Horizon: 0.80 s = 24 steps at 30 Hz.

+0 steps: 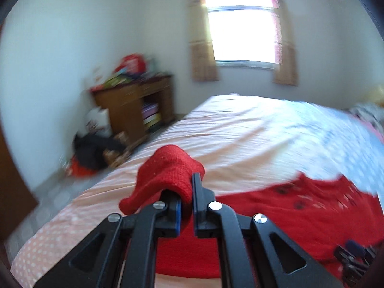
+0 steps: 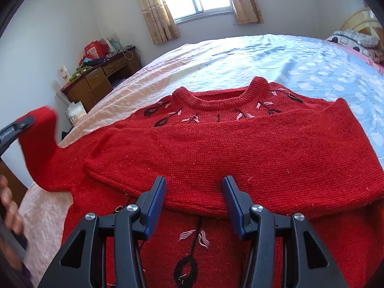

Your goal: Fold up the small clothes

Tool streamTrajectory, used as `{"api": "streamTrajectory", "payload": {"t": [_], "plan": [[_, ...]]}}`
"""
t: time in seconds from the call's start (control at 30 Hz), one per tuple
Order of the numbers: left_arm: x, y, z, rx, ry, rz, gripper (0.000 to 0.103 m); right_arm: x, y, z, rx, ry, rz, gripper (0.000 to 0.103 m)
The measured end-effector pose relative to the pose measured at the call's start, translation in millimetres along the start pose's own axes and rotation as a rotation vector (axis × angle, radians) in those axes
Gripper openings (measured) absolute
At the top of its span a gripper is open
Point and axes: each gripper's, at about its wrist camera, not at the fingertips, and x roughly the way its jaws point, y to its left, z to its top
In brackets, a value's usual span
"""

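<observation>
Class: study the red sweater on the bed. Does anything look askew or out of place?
One sleeve lies folded across the red knitted sweater's chest, but the other sleeve is lifted off the bed, pinched in the left claw. Nothing looks damaged.

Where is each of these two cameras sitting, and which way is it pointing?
Left wrist: rides the left gripper, facing across the bed to the window; its fingers pinch the red sleeve.
Right wrist: rides the open right gripper, above the red sweater; the person's hand shows at left.
Shared: sweater, bed, window, wooden desk.
</observation>
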Motion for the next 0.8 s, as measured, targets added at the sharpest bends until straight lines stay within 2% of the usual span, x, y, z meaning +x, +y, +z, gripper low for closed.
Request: {"api": "streamTrajectory", "payload": {"t": [0.13,0.17,0.27,0.3,0.33,0.37,0.4,0.47,0.53,0.6,0.67,0.8], "plan": [[-9.2,-67.3,-15.8,0.129,0.001,-0.088,0.007,-1.6,-10.3,-0.3,0.056,-0.011,0.054,0.051],[-7.8,-73.2,-17.5,0.146,0.008,-0.101,0.008,-1.9,-12.7,-0.2,0.069,-0.013,0.067,0.051],[-9.5,-103.1,-30.0,0.221,0.054,-0.150,0.016,-2.2,-16.7,-0.1,0.095,-0.018,0.090,0.051],[-9.3,-105.9,-33.6,0.231,0.080,-0.175,0.022,-2.3,-16.6,0.0,0.096,-0.018,0.091,0.051],[-10.3,-106.4,-35.9,0.232,0.106,-0.202,0.041,-2.3,-16.2,0.2,0.095,-0.018,0.092,0.049],[-13.3,-104.8,-37.7,0.223,0.117,-0.193,0.054,-2.4,-17.2,0.2,0.101,-0.019,0.084,0.049],[-16.5,-99.3,-39.2,0.207,0.127,-0.184,0.061,-2.5,-19.2,0.2,0.113,-0.020,0.096,0.049],[-26.5,-77.7,-40.7,0.157,0.131,-0.205,0.091,-2.8,-22.3,0.2,0.130,-0.022,0.114,0.049],[-43.2,-46.7,-41.8,0.094,0.109,-0.195,0.103,-2.6,-23.0,0.5,0.136,-0.022,0.119,0.049],[-51.5,-28.6,-45.2,0.051,0.091,-0.159,0.103,-2.4,-21.4,1.0,0.132,-0.020,0.113,0.049],[-50.9,2.1,-48.2,-0.022,0.099,-0.090,0.103,-1.8,-20.4,1.5,0.127,-0.014,0.106,0.049],[-23.2,46.7,-68.0,-0.131,0.213,0.013,0.103,0.2,-9.9,7.5,0.084,0.027,0.047,0.049]]}}
